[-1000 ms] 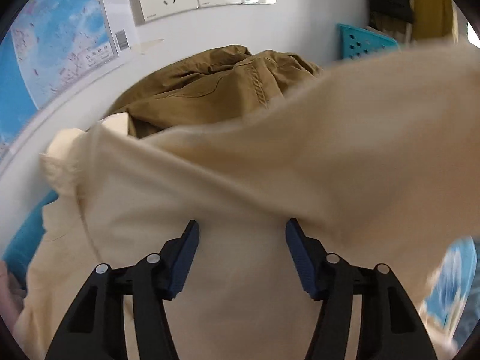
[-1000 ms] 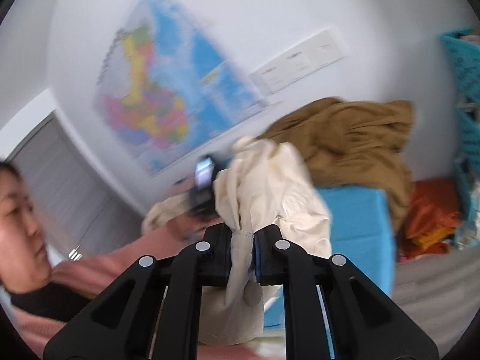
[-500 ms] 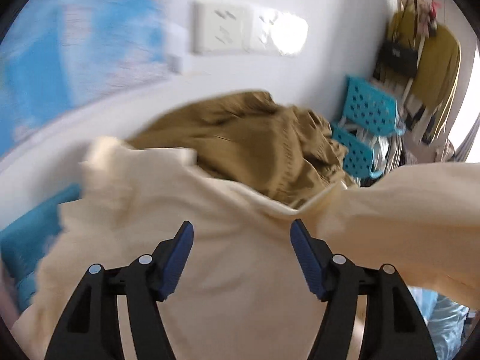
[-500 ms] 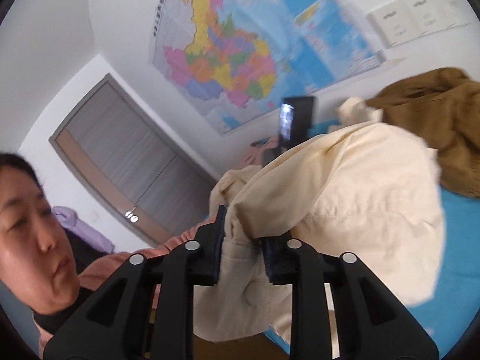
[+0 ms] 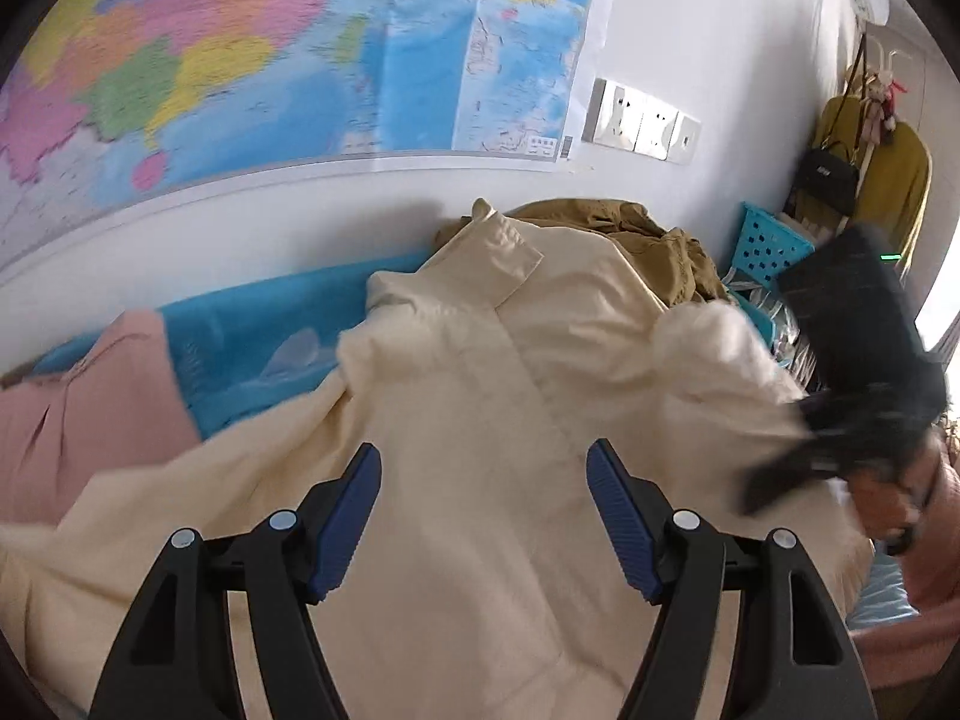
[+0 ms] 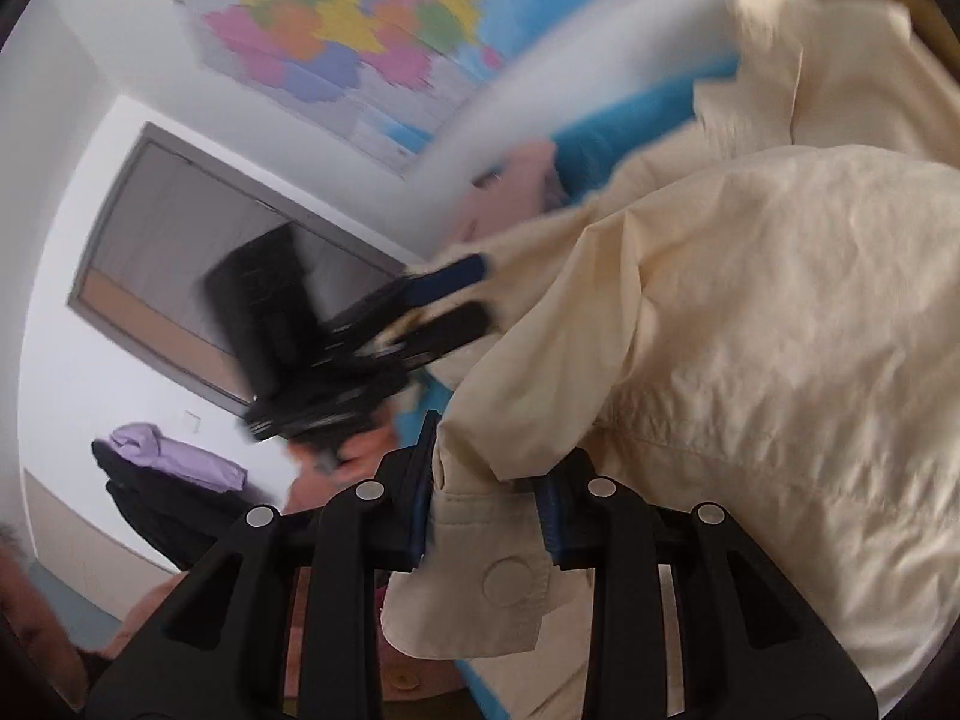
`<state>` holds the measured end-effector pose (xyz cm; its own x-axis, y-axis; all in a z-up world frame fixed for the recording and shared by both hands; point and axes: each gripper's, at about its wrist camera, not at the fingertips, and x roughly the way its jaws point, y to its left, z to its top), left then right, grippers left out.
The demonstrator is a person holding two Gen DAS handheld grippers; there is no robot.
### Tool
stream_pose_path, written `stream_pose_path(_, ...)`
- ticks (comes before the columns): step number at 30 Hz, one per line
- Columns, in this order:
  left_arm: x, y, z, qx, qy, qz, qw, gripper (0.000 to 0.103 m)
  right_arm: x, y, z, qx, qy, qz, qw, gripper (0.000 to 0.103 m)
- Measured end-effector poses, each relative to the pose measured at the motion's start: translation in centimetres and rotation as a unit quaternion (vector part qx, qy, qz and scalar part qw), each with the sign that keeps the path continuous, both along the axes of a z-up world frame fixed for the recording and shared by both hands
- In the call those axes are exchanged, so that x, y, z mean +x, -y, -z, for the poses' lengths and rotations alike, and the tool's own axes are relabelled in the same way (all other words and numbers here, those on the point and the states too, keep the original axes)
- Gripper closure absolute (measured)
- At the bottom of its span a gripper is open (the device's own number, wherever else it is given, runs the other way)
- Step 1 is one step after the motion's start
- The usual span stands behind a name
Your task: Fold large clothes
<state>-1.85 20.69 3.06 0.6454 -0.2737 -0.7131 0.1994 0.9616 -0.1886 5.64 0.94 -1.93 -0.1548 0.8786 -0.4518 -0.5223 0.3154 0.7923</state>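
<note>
A large cream jacket (image 5: 510,396) lies spread over the blue table cover (image 5: 258,330), its collar toward the wall. My left gripper (image 5: 483,516) hangs open and empty just above the jacket's front. My right gripper (image 6: 486,510) is shut on the jacket's cuff (image 6: 480,588), the one with a snap button, and the sleeve (image 6: 750,360) bulges up beside it. The right gripper shows blurred at the right of the left wrist view (image 5: 858,384). The left gripper shows blurred in the right wrist view (image 6: 360,336).
A brown garment (image 5: 648,240) is heaped by the wall behind the jacket. A pink garment (image 5: 78,402) lies at the left. Blue baskets (image 5: 768,246) and hanging clothes (image 5: 888,180) stand at the right. A map (image 5: 300,48) and sockets (image 5: 642,120) are on the wall.
The right gripper has swung the cuff and sleeve over and down onto the jacket. The left gripper has pulled back and turned left, still open. The jacket now lies flatter.
</note>
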Motion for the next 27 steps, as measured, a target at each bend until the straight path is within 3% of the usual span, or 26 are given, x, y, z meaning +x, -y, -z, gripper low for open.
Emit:
stream_pose_path(3, -1.9, -1.0, -0.2, -0.001, 0.018, 0.005, 0.9998, 0.03, 0.1, -1.9, 1.2, -0.031, 0.009, -0.003, 0.999, 0.074)
stream_pose_path(7, -3.1, -0.9, 0.1, -0.013, 0.022, 0.025, 0.9994, 0.029, 0.8, -3.0, 2.7, -0.059, 0.003, 0.009, 0.998, 0.064)
stream_pose_path(9, -3.3, -0.3, 0.5, -0.011, 0.015, 0.032, 0.9993, 0.027, 1.1, -2.9, 3.2, -0.069, -0.01, 0.013, 0.997, 0.051)
stream_pose_path(11, -3.4, 0.5, 1.2, -0.01, 0.004, 0.048, 0.9988, 0.025, 1.2, -2.4, 2.5, -0.072, -0.008, 0.014, 0.997, 0.029)
stream_pose_path(13, -3.5, 1.1, 1.8, -0.008, -0.002, 0.06, 0.9982, 0.022, 1.2, -1.5, 1.2, -0.064, 0.009, 0.016, 0.998, 0.028)
stream_pose_path(18, -3.8, 1.9, 2.6, -0.023, -0.008, 0.084, 0.9962, 0.018, 2.0, 5.4, -4.0, -0.025, 0.081, 0.075, 0.994, 0.021)
stream_pose_path(20, -3.5, 2.0, 2.8, -0.024, -0.014, 0.09, 0.9956, 0.011, 3.0, 8.7, -4.8, -0.042, 0.109, 0.13, 0.985, 0.017)
stream_pose_path(22, -3.0, 2.6, 3.6, -0.007, -0.023, 0.091, 0.9956, 0.01, 4.4, 11.8, -4.2, -0.086, 0.129, 0.186, 0.97, 0.017)
stream_pose_path(24, -1.9, 3.2, 5.1, 0.019, -0.054, 0.088, 0.9945, 0.01, 6.0, 13.6, -2.6, -0.132, 0.122, 0.227, 0.957, 0.016)
stream_pose_path(27, 0.5, 3.5, 7.6, 0.017, -0.131, 0.073, 0.9884, 0.027, 8.0, 15.0, 0.7, -0.156, 0.074, 0.243, 0.954, 0.014)
